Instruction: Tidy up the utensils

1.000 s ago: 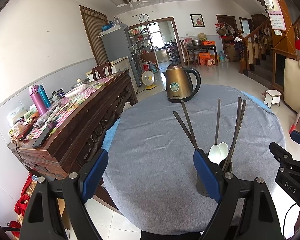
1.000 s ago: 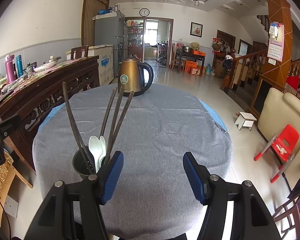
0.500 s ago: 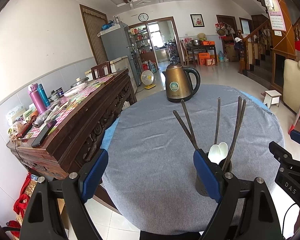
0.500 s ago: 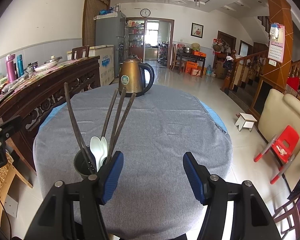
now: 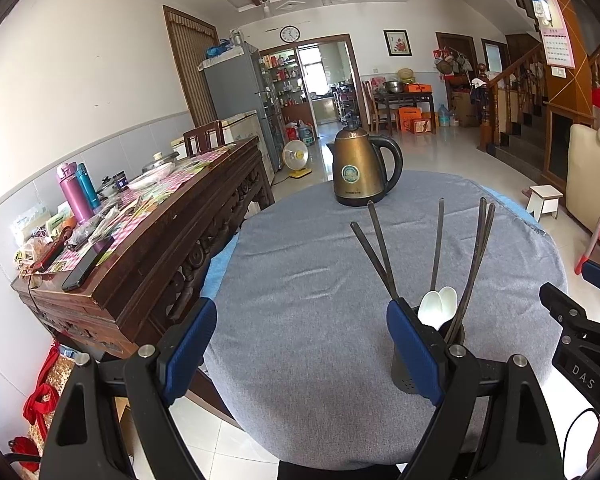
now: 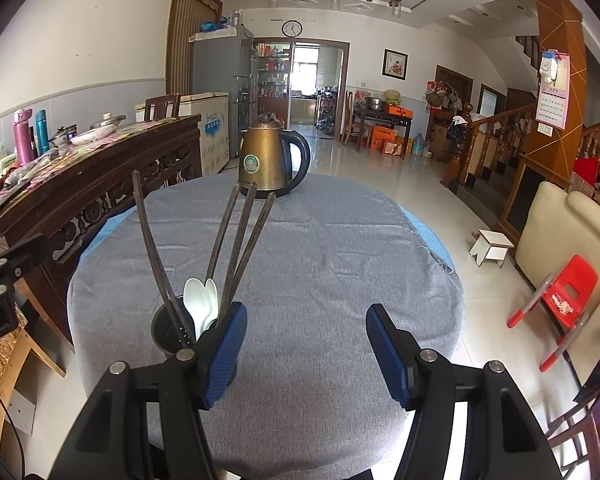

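Left gripper (image 5: 300, 344) hovers over the near edge of a round table (image 5: 308, 280) under a grey cloth, jaws spread wide with nothing between the two blue pads. In its view one dark holder (image 5: 404, 376) stands on the cloth just behind the right pad, partly hidden by it. It holds five dark chopsticks (image 5: 380, 252), which lean apart like a fan, and two white spoons (image 5: 436, 308), bowls up. One bronze kettle (image 5: 358, 170) stands at the far side of the table, well apart from the holder. Part of the other gripper shows at the right edge. A long sideboard (image 5: 148, 240) beside the table bears two flasks (image 5: 76, 192), one pink and one teal. From the right wrist, the right gripper (image 6: 303, 344) also stands open and empty, less wide than the left. The holder (image 6: 168, 328) sits just beside its left pad, which covers the rim's right side. Here only four chopsticks (image 6: 240, 248) can be counted, with both spoons (image 6: 198, 304) between them; the kettle (image 6: 266, 158) stands behind. Compared with the earlier frames, nothing differs: both grippers, the holder and its contents sit exactly as before.
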